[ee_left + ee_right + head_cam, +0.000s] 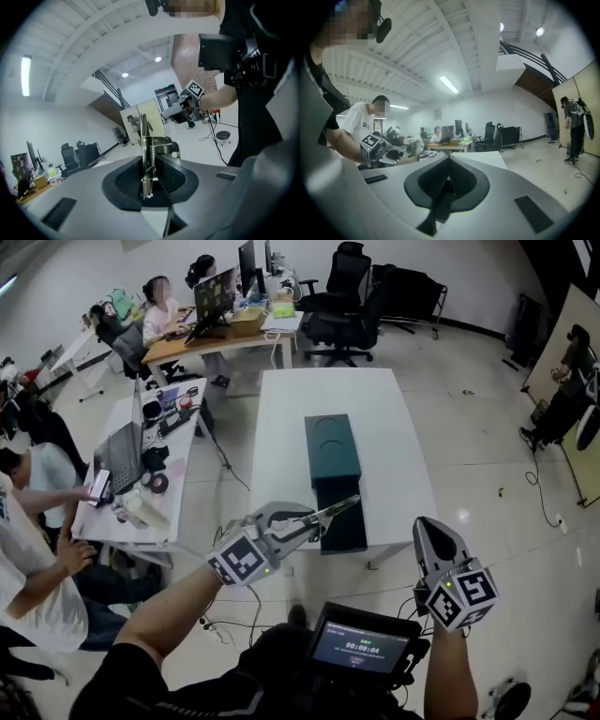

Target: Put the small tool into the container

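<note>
Aloft, left gripper tight on small tool; right gripper closed; container on table

Dark green container on a white table — small tool silvery.

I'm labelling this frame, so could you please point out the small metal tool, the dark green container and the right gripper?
small metal tool [328,513]: head view, middle of its shaft.
dark green container [332,451]: head view, its top surface.
right gripper [434,525]: head view, where its tips meet.

two hand-held grippers, one small tool, one container, one white table.
</note>
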The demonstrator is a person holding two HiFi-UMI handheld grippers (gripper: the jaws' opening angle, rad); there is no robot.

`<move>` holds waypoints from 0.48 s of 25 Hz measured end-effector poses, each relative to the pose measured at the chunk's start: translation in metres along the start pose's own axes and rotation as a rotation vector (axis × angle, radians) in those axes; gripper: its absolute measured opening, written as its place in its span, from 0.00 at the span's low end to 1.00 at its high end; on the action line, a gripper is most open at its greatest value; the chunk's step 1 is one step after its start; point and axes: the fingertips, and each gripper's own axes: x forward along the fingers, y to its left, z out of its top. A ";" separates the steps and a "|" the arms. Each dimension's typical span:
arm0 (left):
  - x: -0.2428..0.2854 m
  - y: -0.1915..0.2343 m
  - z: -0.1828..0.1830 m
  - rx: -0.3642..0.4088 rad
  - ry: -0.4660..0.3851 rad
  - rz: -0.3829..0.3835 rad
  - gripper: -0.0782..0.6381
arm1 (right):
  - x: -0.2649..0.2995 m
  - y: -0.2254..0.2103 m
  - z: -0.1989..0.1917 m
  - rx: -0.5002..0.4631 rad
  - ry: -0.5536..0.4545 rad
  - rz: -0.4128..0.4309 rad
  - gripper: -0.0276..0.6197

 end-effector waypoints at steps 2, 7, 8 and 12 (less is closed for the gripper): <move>0.013 0.016 -0.024 0.014 0.039 -0.031 0.23 | 0.025 -0.004 -0.006 -0.013 0.021 0.011 0.04; 0.058 0.033 -0.064 0.154 0.147 -0.100 0.23 | 0.056 -0.040 -0.029 0.001 0.080 -0.029 0.04; 0.067 0.035 -0.069 0.164 0.161 -0.118 0.23 | 0.059 -0.049 -0.034 0.024 0.087 -0.046 0.04; 0.099 0.051 -0.100 0.180 0.223 -0.173 0.24 | 0.073 -0.079 -0.042 0.069 0.109 -0.075 0.04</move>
